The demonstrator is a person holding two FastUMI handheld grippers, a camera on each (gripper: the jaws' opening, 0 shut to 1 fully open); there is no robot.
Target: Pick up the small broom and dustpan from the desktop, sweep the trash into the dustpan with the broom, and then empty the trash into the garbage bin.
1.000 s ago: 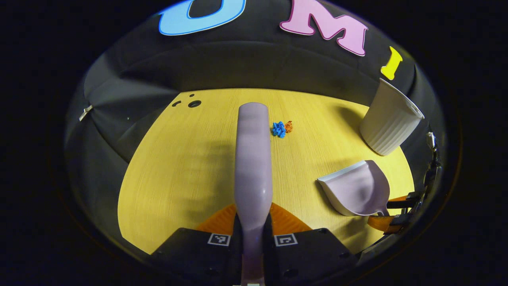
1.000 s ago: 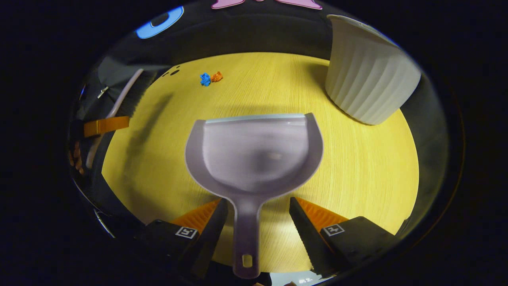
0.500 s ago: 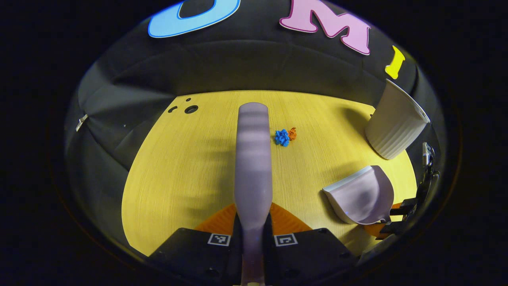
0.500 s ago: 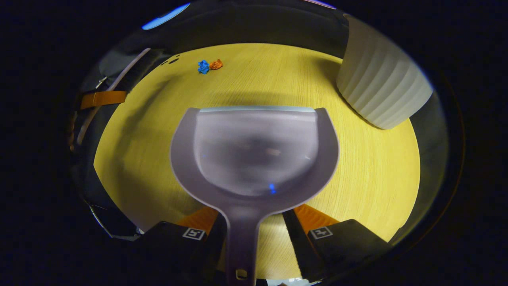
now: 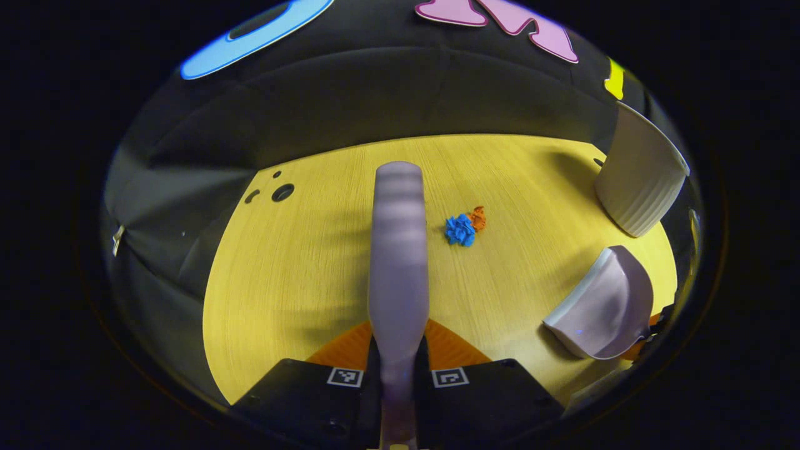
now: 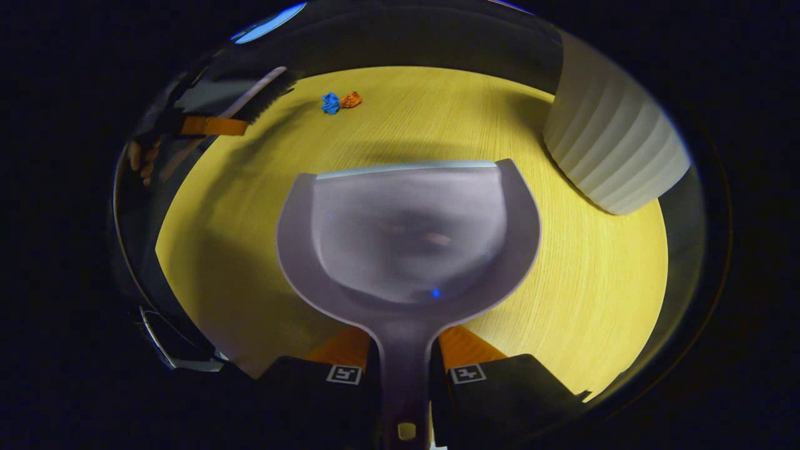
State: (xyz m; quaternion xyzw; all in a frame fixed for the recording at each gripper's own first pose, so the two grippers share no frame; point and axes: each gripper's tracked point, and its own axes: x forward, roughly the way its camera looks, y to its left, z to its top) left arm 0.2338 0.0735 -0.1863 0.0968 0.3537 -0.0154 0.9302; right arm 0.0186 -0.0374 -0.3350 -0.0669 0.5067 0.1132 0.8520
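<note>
L gripper [image 5: 398, 375] has its fingers closed tight on the broom [image 5: 399, 250] handle, which runs straight out toward 12 o'clock in the left gripper view. The bristles aren't visible there; they probably hang under the far end, but that can't be confirmed. The trash, a blue scrap [image 5: 460, 230] w/ an orange scrap [image 5: 478, 217] touching it, lies on the table [image 5: 300, 275] just beside the broom's far end, at about 1 o'clock from the fingers. So the broom is the nearer tool; its long axis passes left of the scraps, not over them.

Further right in that view, at roughly 3–4 o'clock, the dustpan [image 5: 603, 306] sits tilted, mouth facing back toward the scraps but well apart from them. The garbage bin [image 5: 640, 172] stands at 2 o'clock near the table's far-right edge.

In the right gripper view the L gripper [image 6: 209, 126] and broom [image 6: 262, 94] show at about 10 o'clock, bristle end near the scraps (blue [image 6: 330, 103], orange [image 6: 351, 99]) at 11 o'clock. R gripper [image 6: 404, 375] has both fingers clamped on the dustpan [image 6: 409, 237] handle; pan's long axis points to 12 o'clock, front lip toward the table's far side. Bin [image 6: 615, 156] is at 1–2 o'clock.

Judgement: next move turns on closing the pan-to-scrap gap, lip going forward and left, w/ the broom coming round behind the scraps.
</note>
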